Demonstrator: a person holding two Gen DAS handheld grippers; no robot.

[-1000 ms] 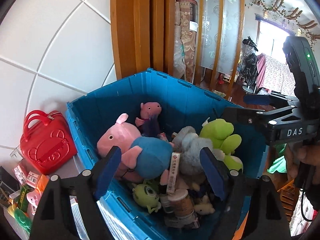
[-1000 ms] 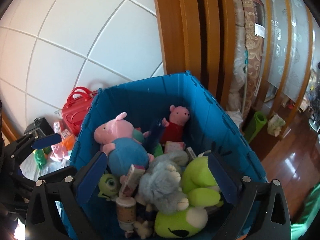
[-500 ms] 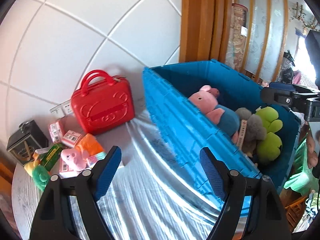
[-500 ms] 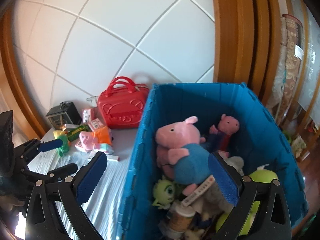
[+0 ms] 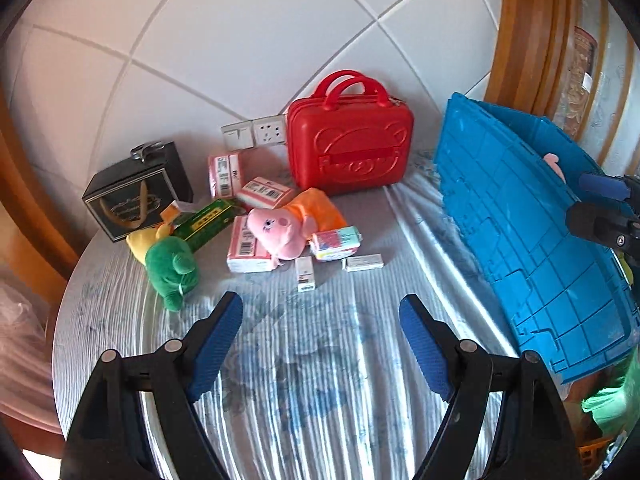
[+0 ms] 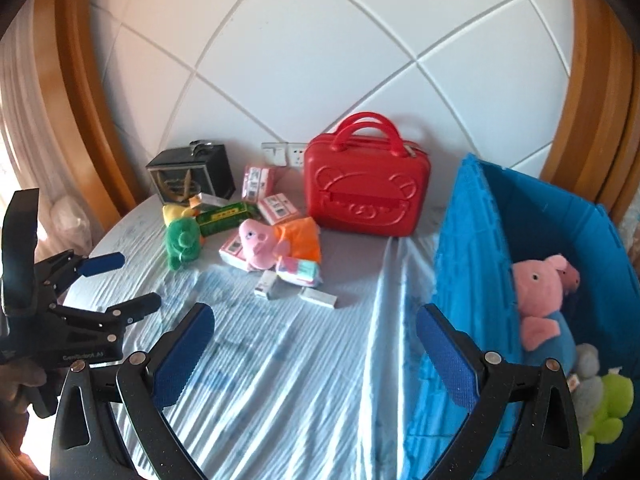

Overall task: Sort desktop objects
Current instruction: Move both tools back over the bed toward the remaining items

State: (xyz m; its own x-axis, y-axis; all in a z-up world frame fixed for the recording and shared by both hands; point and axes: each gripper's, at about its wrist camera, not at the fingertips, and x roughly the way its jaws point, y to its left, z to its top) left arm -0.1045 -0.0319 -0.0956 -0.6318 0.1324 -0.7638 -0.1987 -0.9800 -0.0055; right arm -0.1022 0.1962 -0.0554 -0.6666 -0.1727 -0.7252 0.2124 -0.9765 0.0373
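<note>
Blue-padded, both the left tool (image 5: 321,322) and right tool (image 6: 314,334) gape empty above one red case (image 5: 349,146) and two plush toys.

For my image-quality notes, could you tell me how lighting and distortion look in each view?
Left wrist view: fisheye bends the wall tiles; sunlight streaks the cloth, corners dark. Right wrist view: same bending, glare at the left edge, red case sharp.

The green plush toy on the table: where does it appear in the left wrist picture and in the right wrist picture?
Left wrist: green plush toy lies left of centre, ahead of the left finger.
Right wrist: green plush toy lies in the left part, at mid-height.
Shared landmark: the red case stands by the wall, to the toy's right in both.
</note>
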